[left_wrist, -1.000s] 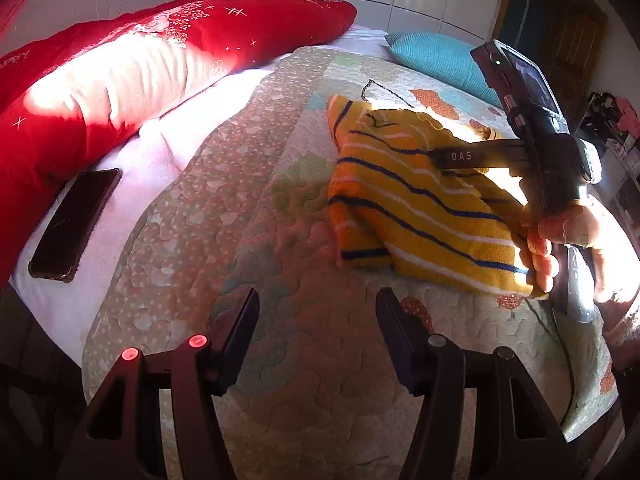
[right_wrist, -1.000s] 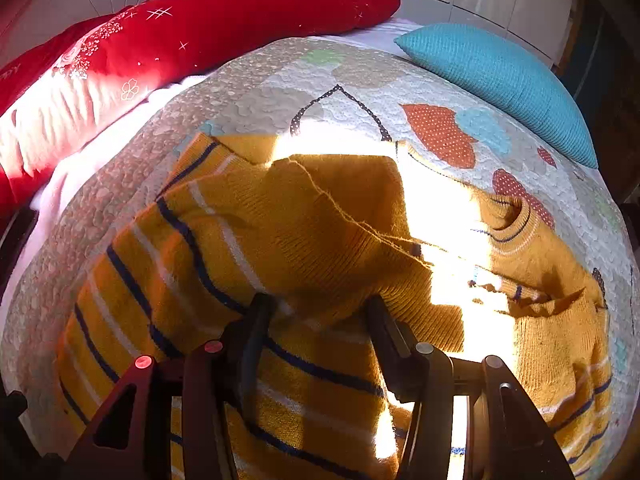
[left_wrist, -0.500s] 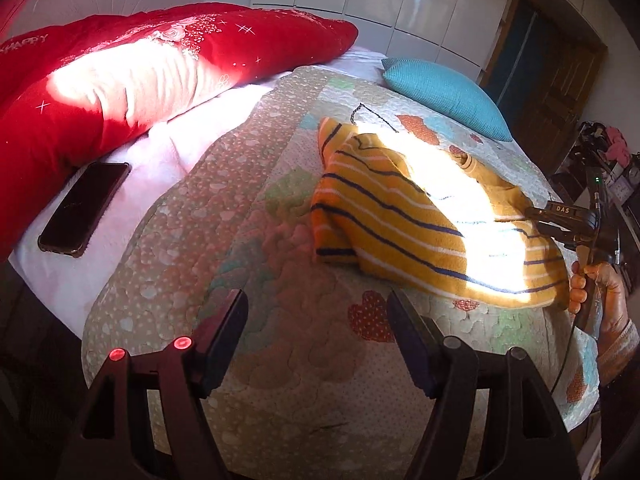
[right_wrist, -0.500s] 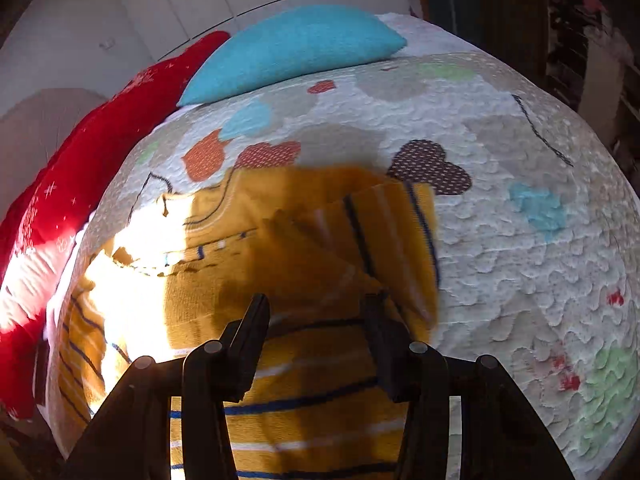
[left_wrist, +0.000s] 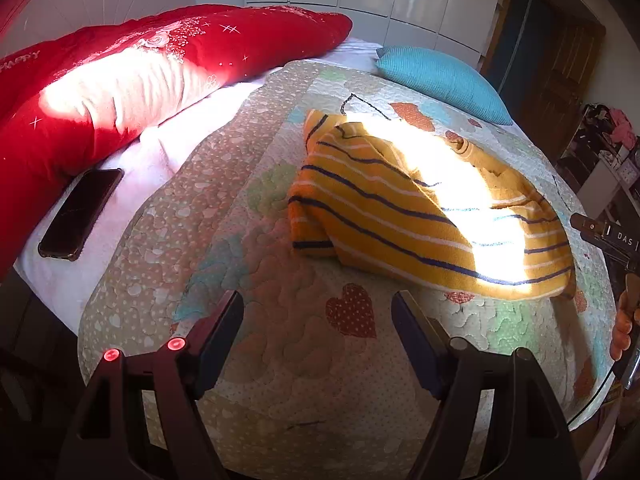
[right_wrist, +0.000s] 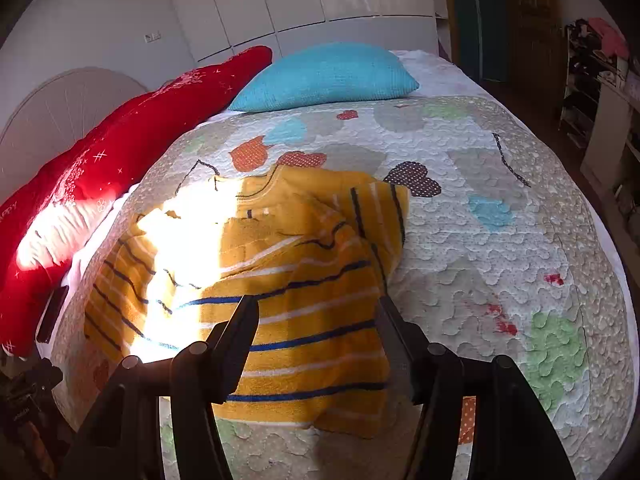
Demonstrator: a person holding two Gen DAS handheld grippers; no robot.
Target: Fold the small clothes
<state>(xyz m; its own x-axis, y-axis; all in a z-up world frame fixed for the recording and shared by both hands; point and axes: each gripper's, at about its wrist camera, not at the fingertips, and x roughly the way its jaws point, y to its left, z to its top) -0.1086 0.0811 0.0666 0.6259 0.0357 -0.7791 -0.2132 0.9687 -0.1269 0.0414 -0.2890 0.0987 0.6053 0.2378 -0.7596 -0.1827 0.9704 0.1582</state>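
A yellow sweater [left_wrist: 400, 208] with dark blue and white stripes lies partly folded on the quilt [left_wrist: 280, 380], a bright sun patch across it. My left gripper [left_wrist: 318, 320] hovers over bare quilt in front of the sweater, its jaws opening with nothing between them. The right gripper's body [left_wrist: 608, 236] and a hand [left_wrist: 624, 320] show at the right edge. In the right wrist view the right gripper [right_wrist: 318, 320] hangs above the sweater's [right_wrist: 280, 280] striped hem. Its jaws are opening and the pads do not press the cloth.
A long red bolster [left_wrist: 120, 80] and a teal pillow [left_wrist: 440, 76] line the far side of the bed. A black phone [left_wrist: 80, 212] lies on the white sheet at left. Shelves with clutter [right_wrist: 600, 80] stand to the right, and a tripod [right_wrist: 24, 400] at lower left.
The right gripper let go of the sweater fabric and swung away from its middle to the right edge, rolling as it went. Both grippers' jaws spread wider. The left gripper drew back slightly.
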